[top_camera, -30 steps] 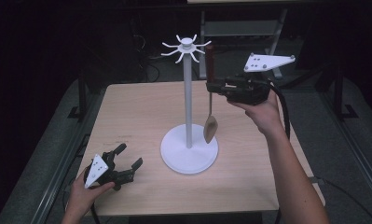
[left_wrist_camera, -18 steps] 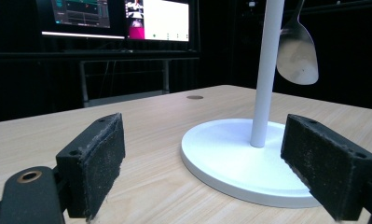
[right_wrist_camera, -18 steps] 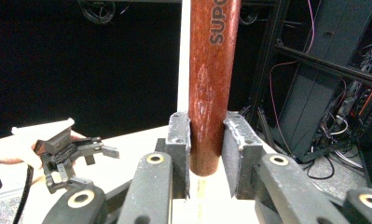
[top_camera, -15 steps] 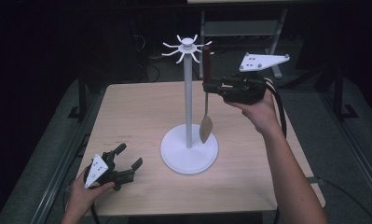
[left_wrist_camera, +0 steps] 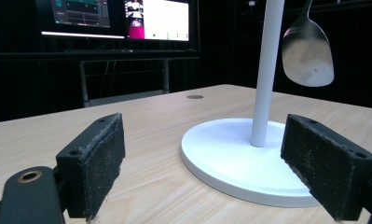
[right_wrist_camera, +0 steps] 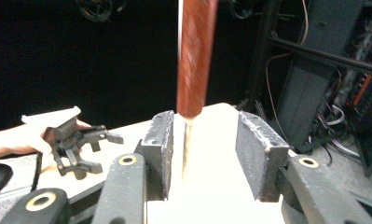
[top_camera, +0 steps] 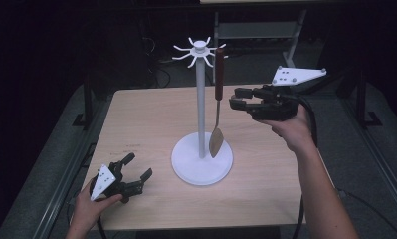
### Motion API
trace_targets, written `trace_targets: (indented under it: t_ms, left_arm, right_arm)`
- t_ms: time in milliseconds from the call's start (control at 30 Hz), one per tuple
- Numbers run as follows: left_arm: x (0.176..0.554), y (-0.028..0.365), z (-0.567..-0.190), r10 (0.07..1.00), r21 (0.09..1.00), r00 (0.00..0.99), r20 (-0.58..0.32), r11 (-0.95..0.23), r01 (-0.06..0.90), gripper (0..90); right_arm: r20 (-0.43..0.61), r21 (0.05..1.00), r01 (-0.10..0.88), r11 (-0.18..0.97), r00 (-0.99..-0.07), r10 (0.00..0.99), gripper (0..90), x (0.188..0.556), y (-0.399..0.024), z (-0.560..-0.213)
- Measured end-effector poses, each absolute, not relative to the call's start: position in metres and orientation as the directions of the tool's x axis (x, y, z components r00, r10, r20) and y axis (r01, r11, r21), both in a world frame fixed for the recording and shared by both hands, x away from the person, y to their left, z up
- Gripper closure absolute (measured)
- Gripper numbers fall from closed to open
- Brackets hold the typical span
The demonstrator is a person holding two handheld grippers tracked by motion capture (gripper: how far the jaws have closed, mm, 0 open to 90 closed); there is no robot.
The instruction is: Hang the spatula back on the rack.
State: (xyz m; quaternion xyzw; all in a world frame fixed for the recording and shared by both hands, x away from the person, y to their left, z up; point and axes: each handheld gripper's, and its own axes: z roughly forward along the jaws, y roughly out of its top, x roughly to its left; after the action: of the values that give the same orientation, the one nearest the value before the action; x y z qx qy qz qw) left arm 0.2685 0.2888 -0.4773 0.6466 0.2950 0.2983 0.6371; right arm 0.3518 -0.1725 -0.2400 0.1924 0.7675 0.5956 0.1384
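No readable text, label, brand or number showed on anything in the frames. Two lit monitors stood behind the table in the left gripper view, but their screen content was too small and blurred to read. The grey plate on the right gripper carried only plain dots, no writing.

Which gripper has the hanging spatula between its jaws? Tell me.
The right gripper, raised beside the white stand; its jaws, just opened, flank the spatula without pressing it. The left gripper rests open on the table.
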Motion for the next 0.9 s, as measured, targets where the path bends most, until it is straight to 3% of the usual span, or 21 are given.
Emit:
trace_targets:
  t_ms: [900]
  left_arm:
    - [0.269,0.289,-0.478,0.762,1.0,0.648,0.003,-0.01,0.007,13.2]
  right_arm:
    - [0.072,0.903,0.314,0.292,-0.782,0.619,39.0,0.347,-0.211,-0.331]
